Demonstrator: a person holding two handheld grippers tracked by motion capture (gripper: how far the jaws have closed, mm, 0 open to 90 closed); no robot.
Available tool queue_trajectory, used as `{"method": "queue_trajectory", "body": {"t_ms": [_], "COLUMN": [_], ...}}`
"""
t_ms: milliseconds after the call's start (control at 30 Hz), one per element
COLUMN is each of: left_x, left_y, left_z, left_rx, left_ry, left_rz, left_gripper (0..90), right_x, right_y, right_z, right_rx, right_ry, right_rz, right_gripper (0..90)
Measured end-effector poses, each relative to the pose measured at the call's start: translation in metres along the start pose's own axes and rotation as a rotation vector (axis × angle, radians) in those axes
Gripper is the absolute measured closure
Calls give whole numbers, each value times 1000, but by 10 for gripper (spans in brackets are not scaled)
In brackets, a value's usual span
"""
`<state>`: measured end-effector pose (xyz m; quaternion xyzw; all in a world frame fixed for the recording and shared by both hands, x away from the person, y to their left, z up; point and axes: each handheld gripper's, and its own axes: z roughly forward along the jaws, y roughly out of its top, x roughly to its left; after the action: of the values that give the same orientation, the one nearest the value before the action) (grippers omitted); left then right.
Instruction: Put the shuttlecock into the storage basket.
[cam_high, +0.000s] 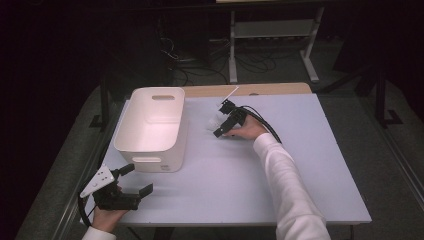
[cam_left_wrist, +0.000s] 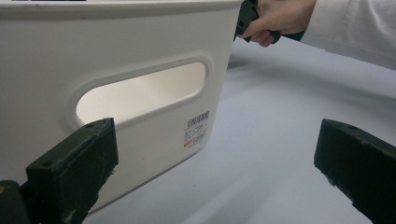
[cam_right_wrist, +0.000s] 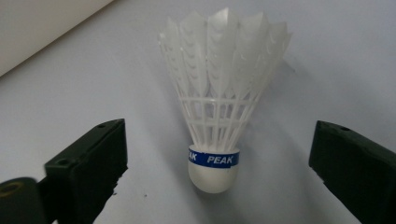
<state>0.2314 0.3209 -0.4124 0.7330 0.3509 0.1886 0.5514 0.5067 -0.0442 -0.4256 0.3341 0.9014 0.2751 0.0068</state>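
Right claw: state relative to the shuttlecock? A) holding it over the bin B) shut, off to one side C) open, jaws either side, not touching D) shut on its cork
C: in the right gripper view the right claw stands open, a black jaw each side of the shuttlecock, gaps showing, on the table.

My matt black jaws flank a white shuttlecock (cam_right_wrist: 217, 107), seemingly plastic-feathered; the bin (cam_high: 150, 127) is smooth plastic, the worktop (cam_high: 300, 170) matt.

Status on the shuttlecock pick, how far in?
Done: right gripper is lined up, jaws open either side of the shuttlecock lying on the table. In hand: nothing gripped. Left: close, lift, probably drop into the white bin, which looks empty. Left gripper is open beside it.
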Motion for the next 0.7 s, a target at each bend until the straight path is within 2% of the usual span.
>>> {"method": "queue_trajectory", "body": {"t_ms": [100,233,267,300,400,533,700], "left_x": [1,0,0,0,0,0,0], "left_y": [0,0,0,0,0,0,0], "left_z": [-1,0,0,0,0,0,0], "left_rx": [5,3,1,1,2,3,-2], "left_ry": [1,0,-1,-1,-1,-2,-4], "left_rz": [0,-3,-1,-1,0,1,-3], "left_gripper": [0,0,0,0,0,0,0], "right_x": [-1,-1,0,0,0,1,2], "right_y": [-1,-3,-2,-2,-1,0,0], "right_z": [2,4,4,4,3,3,1], "right_rx": [25,45,46,46,33,35,36], "right_ry": [29,38,17,17,16,-13,-40], "right_rz": [7,1,-2,-2,7,5,5], "right_gripper": [158,302,377,377,485,602,638]}}
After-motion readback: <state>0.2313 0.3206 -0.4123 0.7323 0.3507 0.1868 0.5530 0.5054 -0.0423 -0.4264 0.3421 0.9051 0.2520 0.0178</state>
